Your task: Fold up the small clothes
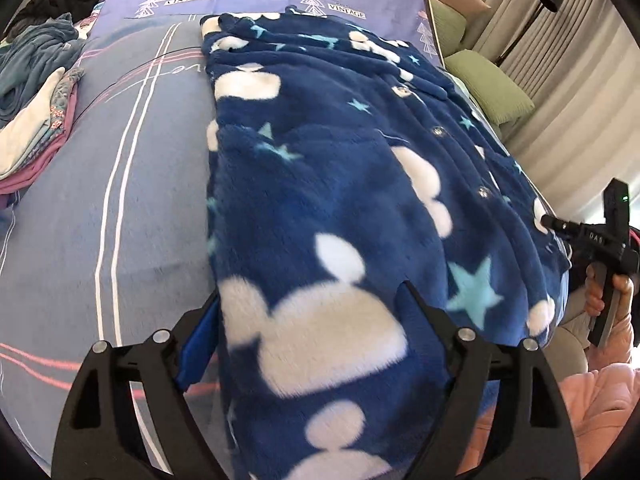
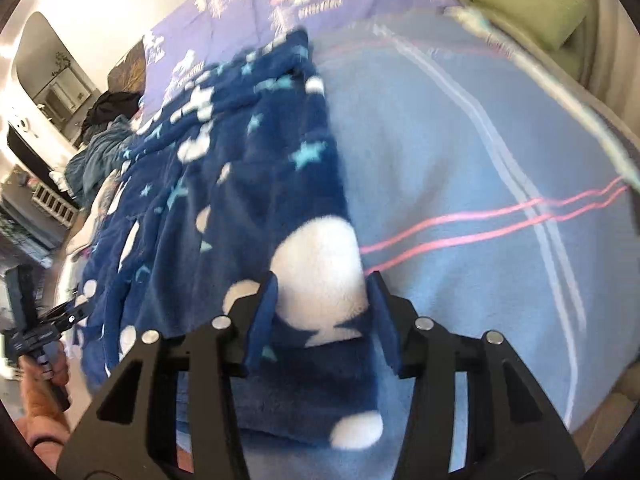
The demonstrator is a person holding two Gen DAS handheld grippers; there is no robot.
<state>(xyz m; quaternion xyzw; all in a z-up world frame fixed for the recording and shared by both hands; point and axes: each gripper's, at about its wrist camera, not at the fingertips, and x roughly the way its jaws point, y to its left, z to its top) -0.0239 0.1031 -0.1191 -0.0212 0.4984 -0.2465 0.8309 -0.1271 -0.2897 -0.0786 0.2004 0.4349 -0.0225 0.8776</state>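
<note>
Between both tongs lies the near hem of the fleece [image 1: 328, 208], its long axis running away up the bed [image 1: 120, 200]; the left gripper [image 1: 312, 304] stands wide around the hem, the right gripper [image 2: 320, 300] narrower, pads beside a fold.

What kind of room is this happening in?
Most likely a bedroom: a bed with a striped blue cover, a fleece garment spread on it, a clothes pile beside it, and curtains.
</note>
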